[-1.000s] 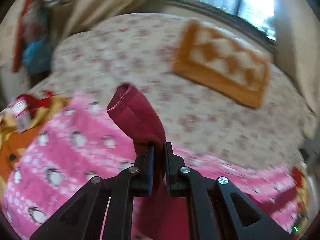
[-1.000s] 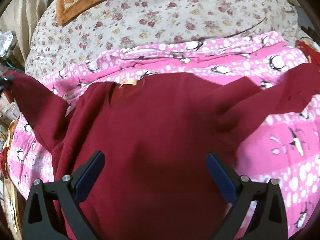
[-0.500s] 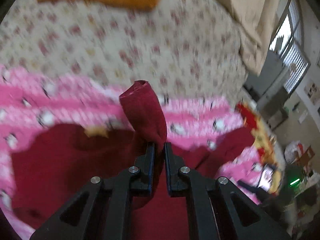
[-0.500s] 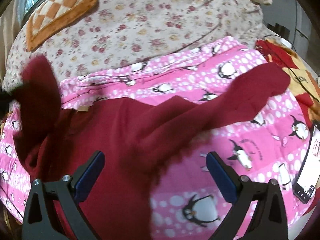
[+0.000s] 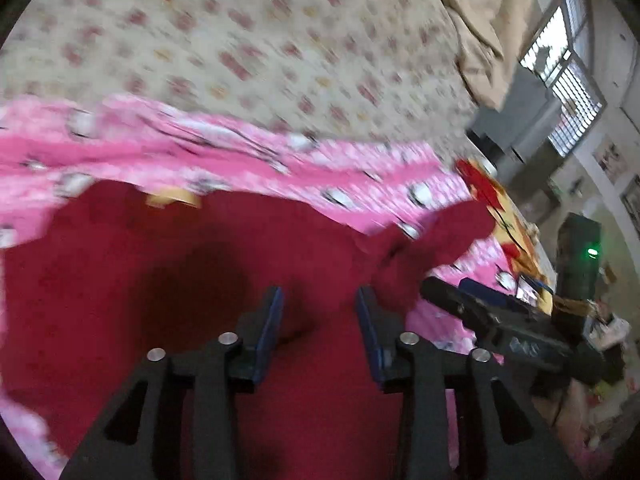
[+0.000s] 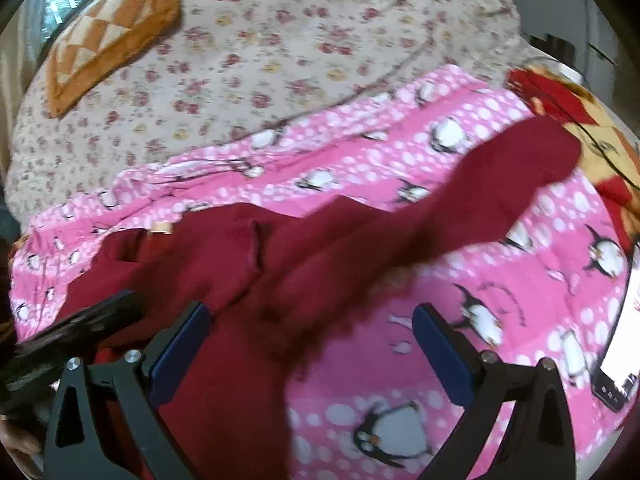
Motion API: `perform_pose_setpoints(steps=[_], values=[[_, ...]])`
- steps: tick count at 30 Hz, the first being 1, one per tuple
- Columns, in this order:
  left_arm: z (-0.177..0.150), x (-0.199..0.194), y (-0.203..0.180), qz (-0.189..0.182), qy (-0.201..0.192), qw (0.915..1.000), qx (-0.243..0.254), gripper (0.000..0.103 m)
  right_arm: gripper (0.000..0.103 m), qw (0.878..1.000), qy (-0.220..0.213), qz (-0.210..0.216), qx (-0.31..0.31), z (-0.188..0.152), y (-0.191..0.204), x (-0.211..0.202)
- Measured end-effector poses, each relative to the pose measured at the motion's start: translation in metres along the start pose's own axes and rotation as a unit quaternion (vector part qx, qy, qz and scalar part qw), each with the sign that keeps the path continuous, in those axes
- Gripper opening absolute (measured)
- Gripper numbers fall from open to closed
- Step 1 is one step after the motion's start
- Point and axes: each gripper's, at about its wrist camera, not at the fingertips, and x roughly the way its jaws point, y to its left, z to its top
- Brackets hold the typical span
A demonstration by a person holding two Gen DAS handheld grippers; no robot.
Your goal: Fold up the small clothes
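A dark red long-sleeved shirt point(image 5: 168, 264) lies on a pink penguin blanket point(image 5: 280, 160), its tan neck label point(image 5: 172, 199) at the far side. One sleeve lies folded across the body point(image 6: 224, 256). The other sleeve point(image 6: 480, 200) stretches out to the right over the blanket point(image 6: 500, 280). My left gripper point(image 5: 319, 308) is open and empty just above the shirt's body. My right gripper point(image 6: 310, 334) is open and empty, above the shirt's right edge near the outstretched sleeve. The right gripper also shows in the left wrist view point(image 5: 500, 324).
A floral bedsheet point(image 6: 280, 48) covers the bed beyond the blanket. An orange checked cushion point(image 6: 108, 32) lies at the far left. A phone point(image 6: 618, 360) lies at the blanket's right edge. A red and yellow cloth point(image 6: 580, 120) is at the right.
My left gripper carried the left sleeve across the shirt's body and let it go; its jaws went from shut to open. My right gripper shifted toward the right sleeve.
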Motion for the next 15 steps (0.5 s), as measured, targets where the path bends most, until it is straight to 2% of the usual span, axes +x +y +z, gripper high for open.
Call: perform_pose_setpoints(steps=[3, 6, 9, 10, 11, 12, 13, 15], values=[[-0.007, -0.035, 0.032, 0.07, -0.032, 0.997, -0.014, 0.022, 0.103, 0.999, -0.001, 0.005, -0.041, 0.011, 0.018, 0.012], [-0.02, -0.06, 0.071, 0.135, -0.045, 0.9887, -0.046, 0.022, 0.101, 0.997, 0.01, 0.0, -0.079, 0.022, 0.033, 0.032], [-0.038, -0.072, 0.109, 0.164, -0.043, 0.9809, -0.095, 0.022, 0.092, 0.994, 0.04, -0.013, -0.105, 0.029, 0.041, 0.062], [-0.042, -0.073, 0.119, 0.168, -0.041, 0.9792, -0.107, 0.022, 0.083, 0.993, 0.054, -0.012, -0.109, 0.03, 0.04, 0.073], [-0.047, -0.075, 0.127, 0.169, -0.04, 0.9779, -0.117, 0.022, 0.069, 0.992, 0.07, -0.006, -0.107, 0.03, 0.04, 0.083], [-0.051, -0.077, 0.134, 0.172, -0.042, 0.9761, -0.126, 0.022, 0.059, 0.991, 0.084, 0.003, -0.103, 0.029, 0.039, 0.091], [-0.053, -0.079, 0.138, 0.18, -0.045, 0.9738, -0.131, 0.022, 0.044, 0.991, 0.096, 0.015, -0.094, 0.027, 0.037, 0.097], [-0.056, -0.08, 0.144, 0.185, -0.048, 0.9717, -0.139, 0.022, 0.023, 0.992, 0.074, 0.017, -0.097, 0.027, 0.036, 0.088]])
